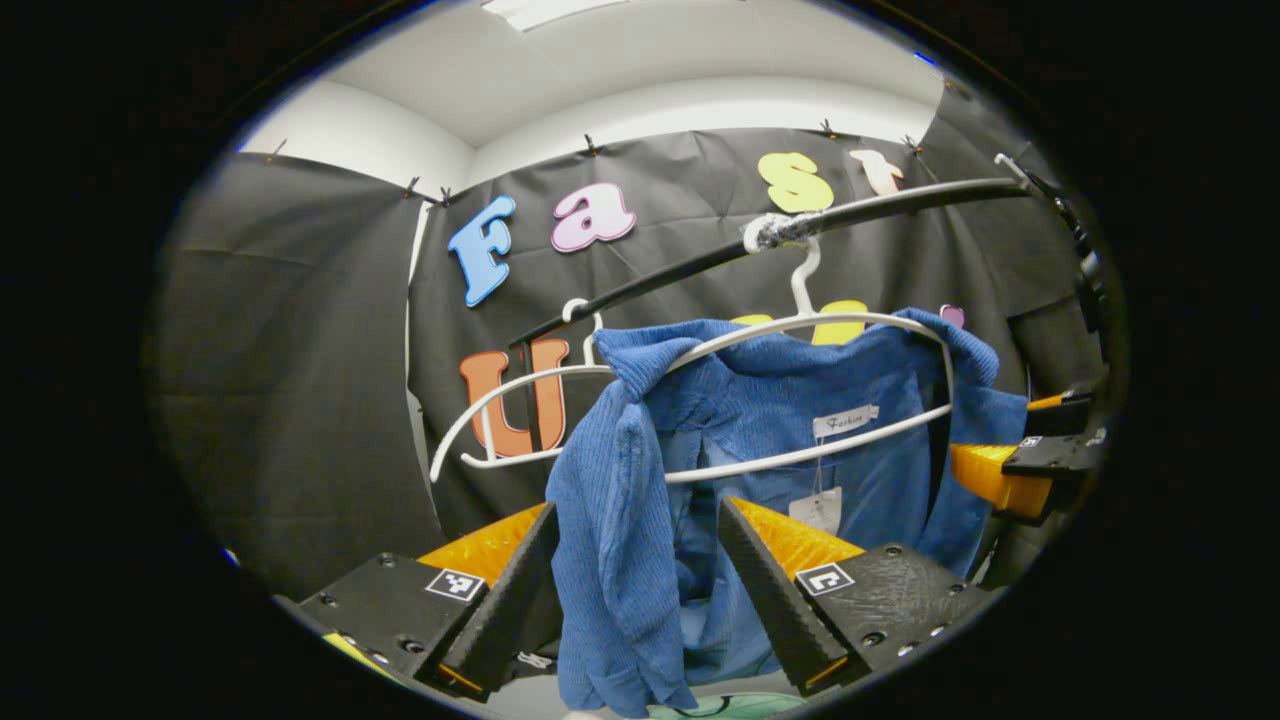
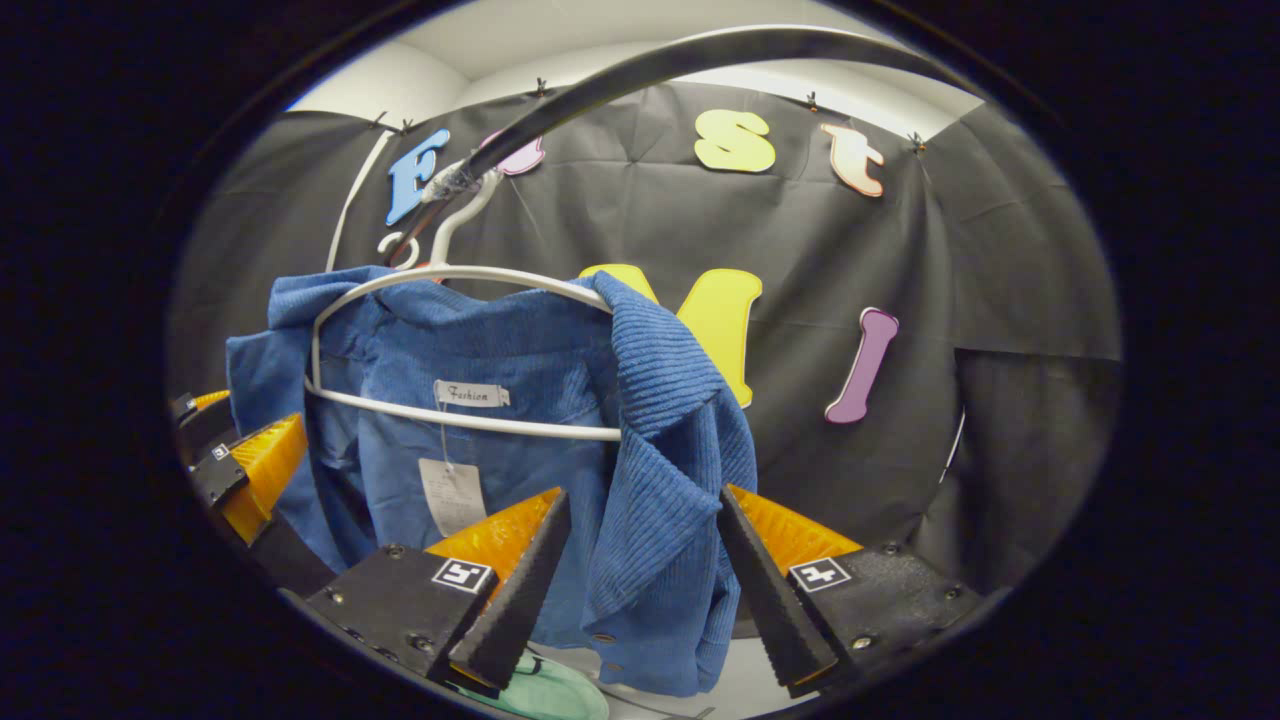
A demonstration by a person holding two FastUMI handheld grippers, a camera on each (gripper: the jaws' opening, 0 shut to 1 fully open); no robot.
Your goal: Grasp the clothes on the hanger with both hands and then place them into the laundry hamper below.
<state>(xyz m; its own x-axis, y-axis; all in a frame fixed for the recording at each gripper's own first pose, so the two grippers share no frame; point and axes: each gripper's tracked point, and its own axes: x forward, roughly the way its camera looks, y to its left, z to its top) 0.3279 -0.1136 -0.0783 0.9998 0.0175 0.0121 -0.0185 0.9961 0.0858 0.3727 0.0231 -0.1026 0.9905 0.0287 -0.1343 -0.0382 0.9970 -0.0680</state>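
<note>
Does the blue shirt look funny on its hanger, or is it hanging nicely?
A bit funny. The blue shirt sits askew on the white hanger: its front hangs open and one side droops lower. Each open gripper, left and right, has a drooping edge between its fingers.

The left tool (image 1: 640, 590) stands open, its 2 fingers (image 1: 520, 590) apart on either side of the hanging front edge of a blue shirt (image 1: 620, 540); neither finger clearly presses the cloth. The shirt hangs on a white hanger (image 1: 800, 325) hooked over a dark rail (image 1: 900, 200), where tape wraps the hook. A second white hanger (image 1: 500, 400) hangs bare to the left. A neck label and a paper tag (image 1: 818, 508) show inside the collar. The right tool (image 1: 1030, 460) sits at the shirt's far side, near its edge.
</note>
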